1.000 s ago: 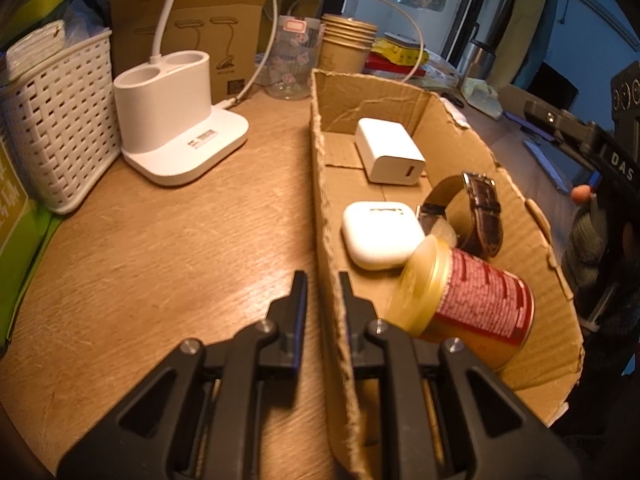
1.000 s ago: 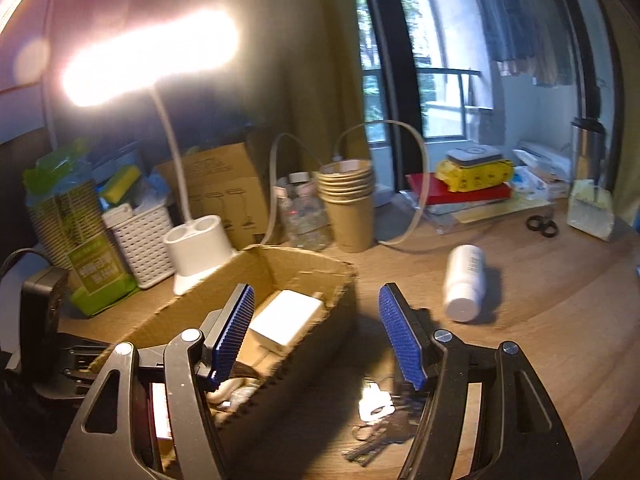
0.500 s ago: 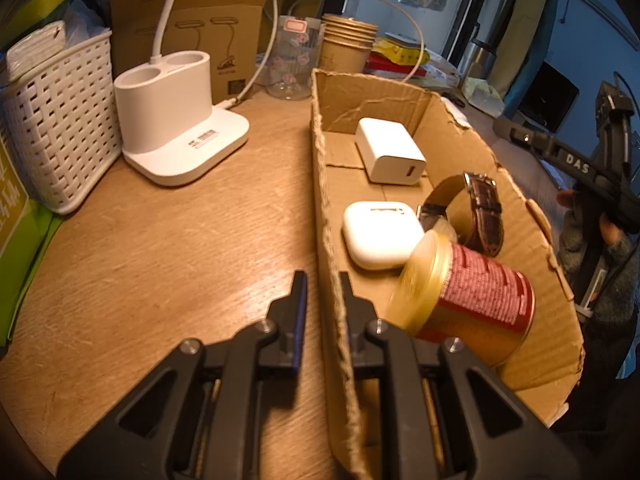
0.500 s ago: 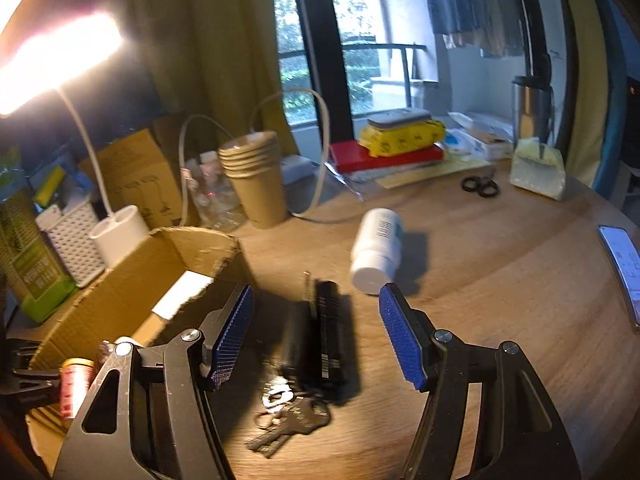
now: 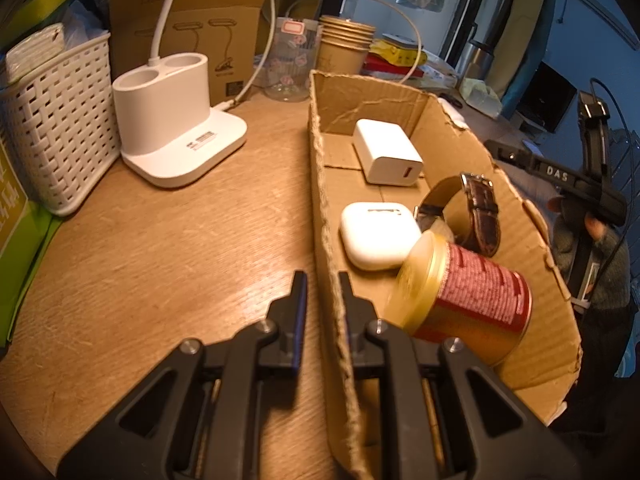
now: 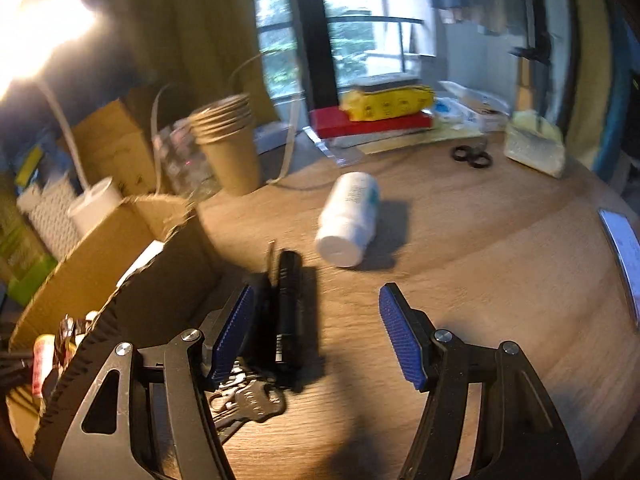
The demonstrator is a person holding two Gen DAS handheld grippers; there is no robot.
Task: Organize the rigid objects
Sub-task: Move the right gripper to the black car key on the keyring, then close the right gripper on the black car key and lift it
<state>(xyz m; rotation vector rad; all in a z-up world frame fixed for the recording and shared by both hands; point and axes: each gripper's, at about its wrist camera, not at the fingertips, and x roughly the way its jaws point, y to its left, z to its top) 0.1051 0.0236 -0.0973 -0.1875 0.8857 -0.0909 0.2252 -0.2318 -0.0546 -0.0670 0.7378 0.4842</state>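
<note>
Support surface: round wooden table (image 5: 168,248), light oak grain. Directly on it, left wrist view: white lattice basket (image 5: 56,128) at the left edge, white lamp base (image 5: 176,128) just beside it, open cardboard box (image 5: 400,104), a clear glass (image 5: 290,60) and a stack of paper cups (image 5: 344,46) behind. Right wrist view: white bottle (image 6: 350,220) lying on its side, black flashlight (image 6: 289,308) beside the box, keys (image 6: 248,400) near it, scissors (image 6: 472,156) further back, red book (image 6: 372,122).

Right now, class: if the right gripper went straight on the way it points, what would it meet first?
Probably bare tabletop. The open right gripper has the black flashlight just inside its left jaw and the white bottle further ahead, slightly off-line; depth is unclear.
</note>
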